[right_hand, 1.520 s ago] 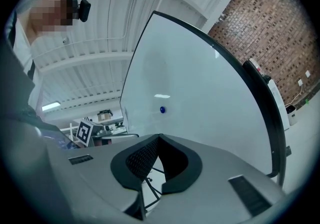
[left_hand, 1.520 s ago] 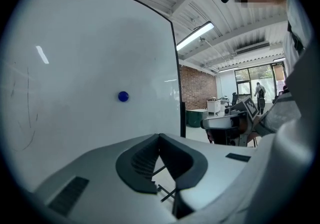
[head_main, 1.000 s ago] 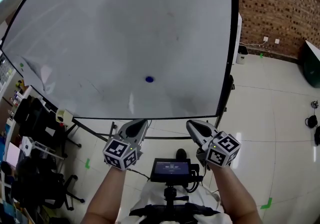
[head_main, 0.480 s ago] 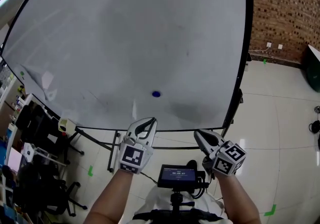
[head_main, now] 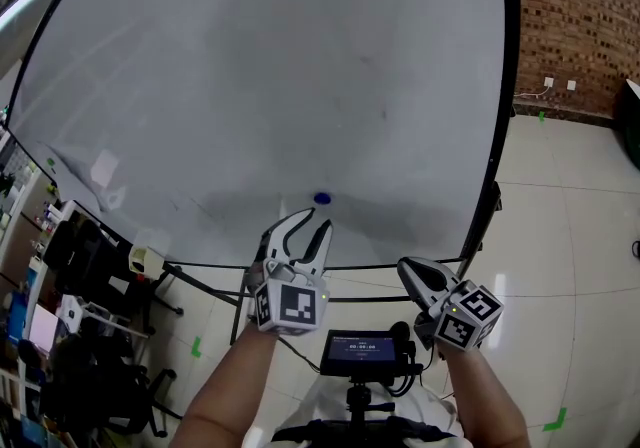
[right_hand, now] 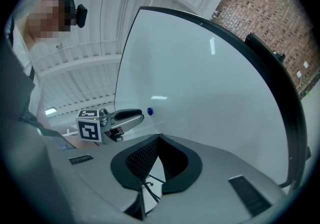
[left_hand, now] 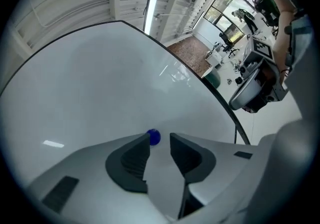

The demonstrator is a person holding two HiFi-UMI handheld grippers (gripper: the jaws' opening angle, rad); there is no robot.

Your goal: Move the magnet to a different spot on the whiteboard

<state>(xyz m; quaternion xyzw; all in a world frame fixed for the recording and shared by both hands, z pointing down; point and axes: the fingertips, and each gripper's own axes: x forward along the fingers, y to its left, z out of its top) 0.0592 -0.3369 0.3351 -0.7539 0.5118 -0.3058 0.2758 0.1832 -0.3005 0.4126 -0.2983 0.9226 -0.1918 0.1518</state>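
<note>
A small round blue magnet (head_main: 322, 199) sticks to the lower middle of the big whiteboard (head_main: 280, 86). My left gripper (head_main: 306, 224) is raised just below the magnet, and its jaws are opening with nothing between them. In the left gripper view the magnet (left_hand: 153, 136) sits just past the fingertips, close to the left one, on the whiteboard (left_hand: 100, 93). My right gripper (head_main: 410, 269) hangs lower at the right, shut and empty. The right gripper view shows its jaws (right_hand: 159, 137) closed together, with the magnet (right_hand: 149, 111) and the left gripper (right_hand: 131, 114) beyond.
The whiteboard's black frame and stand bars (head_main: 400, 264) run along its lower edge. A brick wall (head_main: 580, 16) stands at the right. Black office chairs (head_main: 90, 376) crowd the lower left. A small screen (head_main: 363, 351) sits at the person's chest.
My left gripper rose toward the magnet and went from shut to open. The magnet stayed where it was on the board. The right gripper remained low and shut.
</note>
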